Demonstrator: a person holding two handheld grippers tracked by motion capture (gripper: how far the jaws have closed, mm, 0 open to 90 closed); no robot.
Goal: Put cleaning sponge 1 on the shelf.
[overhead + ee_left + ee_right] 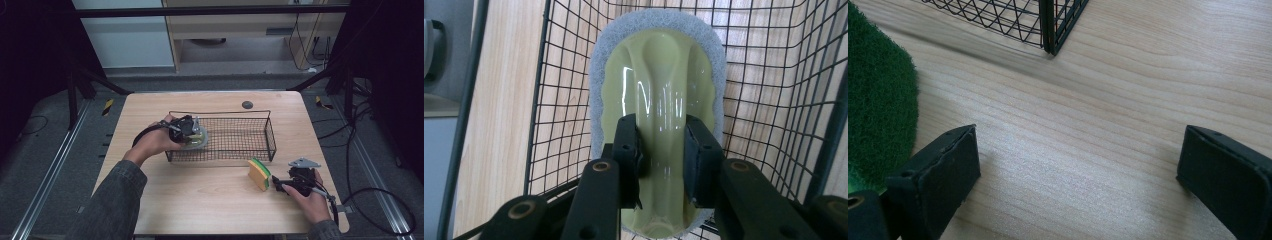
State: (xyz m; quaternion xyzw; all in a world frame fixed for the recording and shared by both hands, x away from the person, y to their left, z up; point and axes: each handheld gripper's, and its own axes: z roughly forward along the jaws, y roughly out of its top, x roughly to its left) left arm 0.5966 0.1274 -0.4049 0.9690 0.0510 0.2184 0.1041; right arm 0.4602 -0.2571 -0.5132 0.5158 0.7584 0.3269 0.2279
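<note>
Overhead: wooden table [210, 200], black wire basket [270, 132] near its far edge. Left gripper [192, 131] at the basket's left end, jaws closed on the ridged handle of a pale green scrubber with a grey-white pad [659, 100], held inside the basket over its mesh floor. Yellow sponge with green scouring face [259, 174] standing on edge near the table's right front, outside the basket. Right gripper [285, 184] just beside the sponge, jaws wide apart, holding nothing, low over bare wood.
</note>
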